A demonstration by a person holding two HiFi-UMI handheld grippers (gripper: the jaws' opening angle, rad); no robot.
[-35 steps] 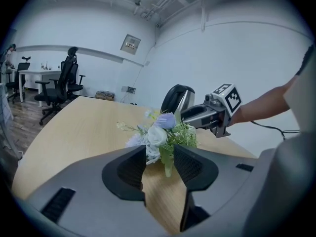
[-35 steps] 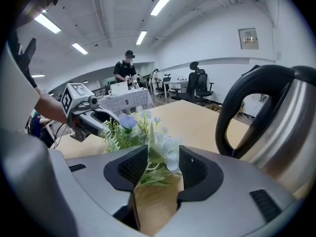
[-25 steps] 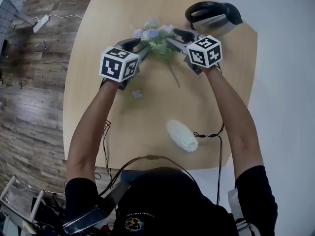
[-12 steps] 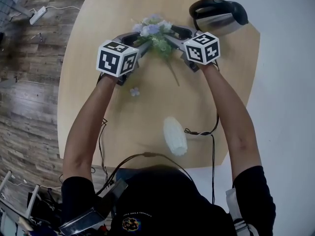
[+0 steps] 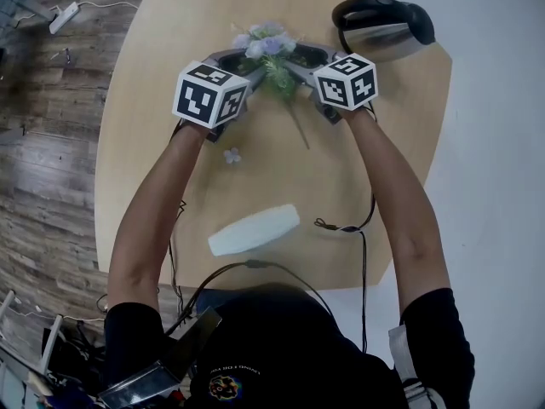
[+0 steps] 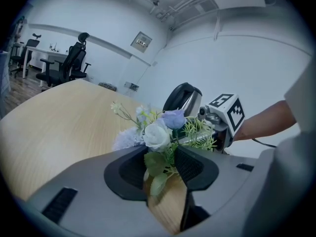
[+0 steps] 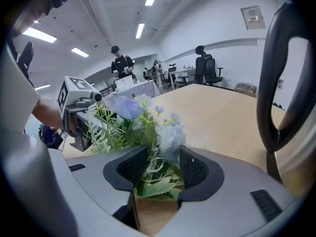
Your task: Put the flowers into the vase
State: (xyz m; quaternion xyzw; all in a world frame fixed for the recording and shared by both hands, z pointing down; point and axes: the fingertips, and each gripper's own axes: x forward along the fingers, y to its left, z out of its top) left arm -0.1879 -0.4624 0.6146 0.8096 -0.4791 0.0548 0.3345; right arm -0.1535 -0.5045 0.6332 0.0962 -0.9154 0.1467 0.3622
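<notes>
Both the left tool (image 6: pixel 160 163) and right tool (image 7: pixel 159 168) pinch the bunch of white and lilac fake flowers (image 5: pixel 268 48) at upper centre. White ribbed vase (image 5: pixel 254 229) lies on its side, lower centre, well apart. I'd let one tool go and stand it up first.

Head view looks steeply down from above the person (image 5: pixel 281 348) onto the tabletop (image 5: pixel 281 177), flowers (image 5: pixel 269 51) near its far edge. The left tongs (image 6: pixel 162 168) camera faces the flowers close up from one side, the right tongs (image 7: pixel 159 171) camera from the opposite side; all three share the flowers.
</notes>
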